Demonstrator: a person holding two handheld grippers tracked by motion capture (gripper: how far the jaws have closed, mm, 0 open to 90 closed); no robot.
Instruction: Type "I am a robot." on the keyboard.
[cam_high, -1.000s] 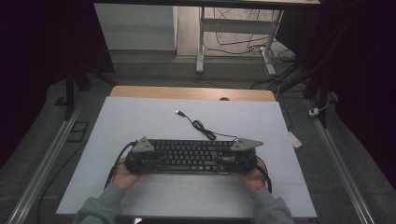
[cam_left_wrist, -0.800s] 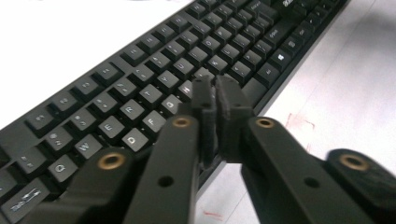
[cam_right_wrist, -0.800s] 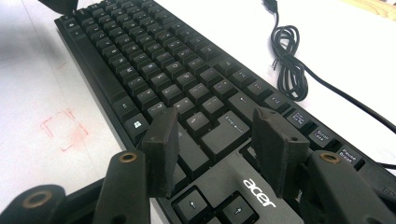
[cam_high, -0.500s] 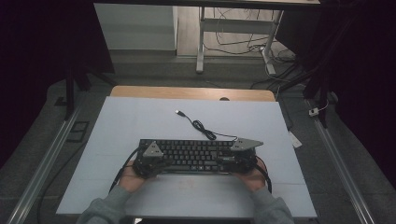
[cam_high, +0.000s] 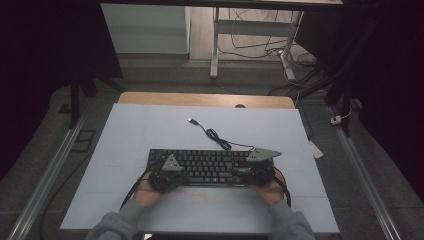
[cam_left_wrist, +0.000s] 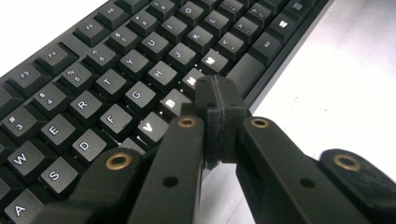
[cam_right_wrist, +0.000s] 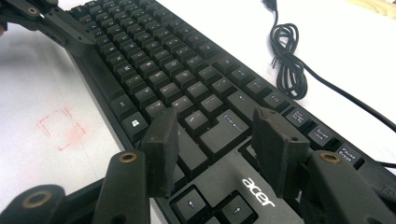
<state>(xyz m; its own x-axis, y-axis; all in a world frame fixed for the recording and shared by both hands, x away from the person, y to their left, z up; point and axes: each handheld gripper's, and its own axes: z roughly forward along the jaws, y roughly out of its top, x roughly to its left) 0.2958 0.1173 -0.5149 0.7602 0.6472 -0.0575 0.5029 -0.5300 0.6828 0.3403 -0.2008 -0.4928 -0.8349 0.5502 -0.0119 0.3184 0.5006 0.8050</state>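
A black Acer keyboard (cam_high: 205, 162) lies across the white tabletop (cam_high: 150, 125) near the front. Its black cable (cam_high: 216, 136) coils behind it and ends in a USB plug (cam_high: 191, 120). My left gripper (cam_high: 182, 176) hovers over the keyboard's left half. In the left gripper view it (cam_left_wrist: 217, 88) is shut with nothing between the pads, just above the letter keys (cam_left_wrist: 140, 95) around B and N. My right gripper (cam_high: 239, 172) is over the keyboard's right part. In the right gripper view it (cam_right_wrist: 217, 123) stands open above the Enter key (cam_right_wrist: 224, 133), clamping nothing.
A faint red square mark (cam_right_wrist: 60, 128) sits on the table in front of the keyboard. The cable coil (cam_right_wrist: 289, 60) lies just behind the function keys. The table's wooden far edge (cam_high: 205, 99) and a small white tag (cam_high: 315, 149) off its right side bound the surface.
My left hand and gripper have slid right from the keyboard's left end and a little toward the person, now sitting over the keys. The right gripper and the keyboard have stayed put.
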